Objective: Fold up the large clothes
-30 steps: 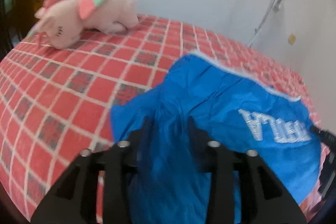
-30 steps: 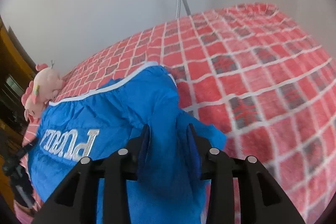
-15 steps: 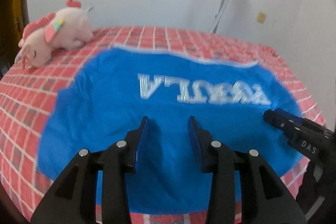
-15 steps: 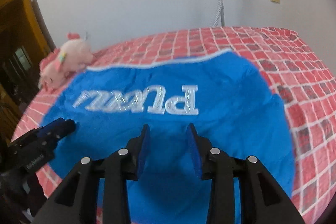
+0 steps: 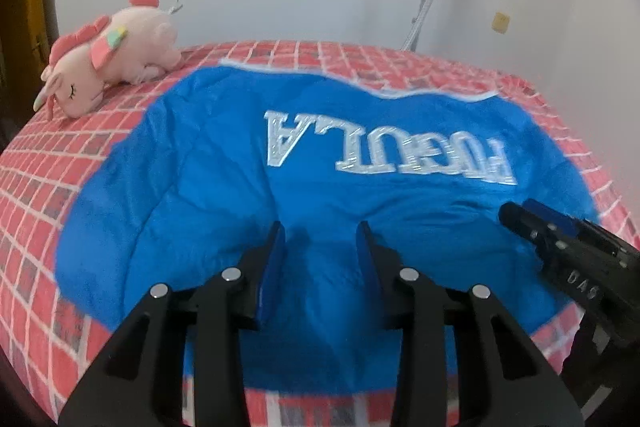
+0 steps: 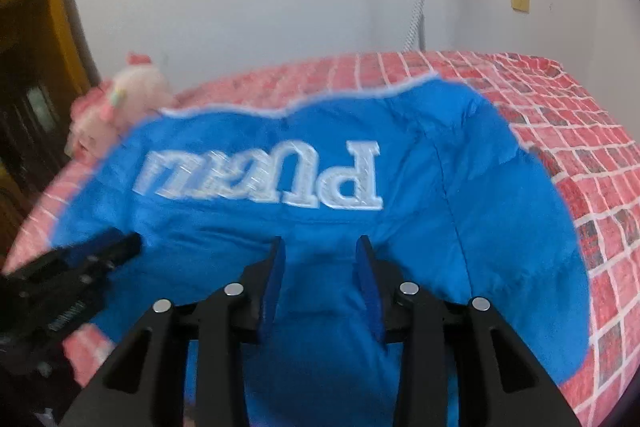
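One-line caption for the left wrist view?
Left gripper shut on blue garment spread over red checked bedspread, pink plush toy behind.

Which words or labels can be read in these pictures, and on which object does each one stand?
"PUGULA", roughly, in large white letters, upside down, on the blue garment; the middle letters are blurred.
"DAS", upside down, on the right claw.
Small white print on the left claw: too blurred to read.
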A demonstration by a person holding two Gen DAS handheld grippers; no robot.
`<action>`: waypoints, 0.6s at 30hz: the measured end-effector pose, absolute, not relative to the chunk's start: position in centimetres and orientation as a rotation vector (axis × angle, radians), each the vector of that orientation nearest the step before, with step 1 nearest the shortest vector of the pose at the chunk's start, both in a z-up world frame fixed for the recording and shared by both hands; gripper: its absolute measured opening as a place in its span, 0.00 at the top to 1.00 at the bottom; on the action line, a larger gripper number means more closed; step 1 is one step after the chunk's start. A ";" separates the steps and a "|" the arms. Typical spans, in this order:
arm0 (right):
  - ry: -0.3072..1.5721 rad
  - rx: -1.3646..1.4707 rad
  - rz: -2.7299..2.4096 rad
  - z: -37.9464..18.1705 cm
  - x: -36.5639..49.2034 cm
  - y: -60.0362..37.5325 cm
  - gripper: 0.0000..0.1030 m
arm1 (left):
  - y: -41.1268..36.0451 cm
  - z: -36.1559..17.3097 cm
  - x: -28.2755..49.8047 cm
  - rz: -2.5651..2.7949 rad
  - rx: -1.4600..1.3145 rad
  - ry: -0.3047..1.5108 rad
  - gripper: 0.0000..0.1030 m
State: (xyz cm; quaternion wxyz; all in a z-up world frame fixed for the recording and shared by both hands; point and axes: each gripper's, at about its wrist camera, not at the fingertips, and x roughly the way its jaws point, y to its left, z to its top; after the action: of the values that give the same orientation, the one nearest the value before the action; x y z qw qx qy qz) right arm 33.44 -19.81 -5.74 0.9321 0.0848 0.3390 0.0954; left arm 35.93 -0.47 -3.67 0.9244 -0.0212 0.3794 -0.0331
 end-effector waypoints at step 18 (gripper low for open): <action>0.747 0.032 0.128 -8.3 32.4 -17.4 0.65 | -1.2 -6.3 35.8 -0.067 0.025 0.813 0.64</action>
State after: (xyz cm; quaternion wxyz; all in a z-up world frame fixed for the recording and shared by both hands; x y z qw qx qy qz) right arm 32.44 -17.42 -8.29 0.9289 0.0156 0.3646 0.0626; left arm 35.80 -1.20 -6.31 0.9179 0.0121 0.3954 -0.0324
